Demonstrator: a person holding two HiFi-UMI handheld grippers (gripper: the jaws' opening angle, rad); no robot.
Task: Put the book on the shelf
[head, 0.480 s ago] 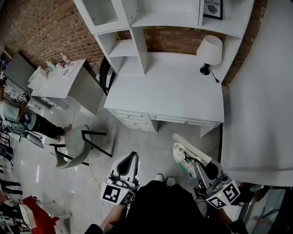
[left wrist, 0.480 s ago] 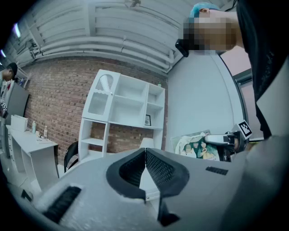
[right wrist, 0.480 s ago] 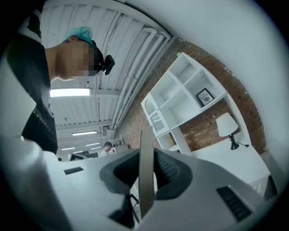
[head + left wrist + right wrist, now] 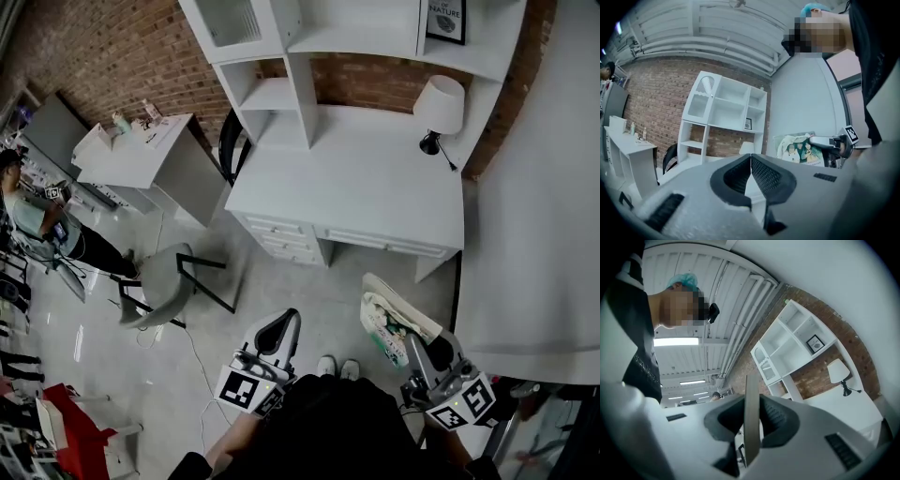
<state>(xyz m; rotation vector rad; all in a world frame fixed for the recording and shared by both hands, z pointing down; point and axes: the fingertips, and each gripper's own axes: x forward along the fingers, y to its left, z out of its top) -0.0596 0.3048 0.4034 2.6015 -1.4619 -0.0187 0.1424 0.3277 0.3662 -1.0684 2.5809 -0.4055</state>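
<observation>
The book [image 4: 388, 317] is gripped in the right tongs [image 4: 751, 417], which are closed narrow on it. It stands edge-on between the pads, while its cover, apparently a printed picture, faces up in the head view. It hangs over the floor [image 4: 281, 281] in front of the white tabletop [image 4: 356, 183], well apart from the shelf [image 4: 272, 96] that rises at the tabletop's back. The left tongs [image 4: 750, 162] are pressed together with nothing between them. A lamp [image 4: 439, 105] stands on the tabletop's right, and a grey chair [image 4: 161, 286] sits off to the left.
</observation>
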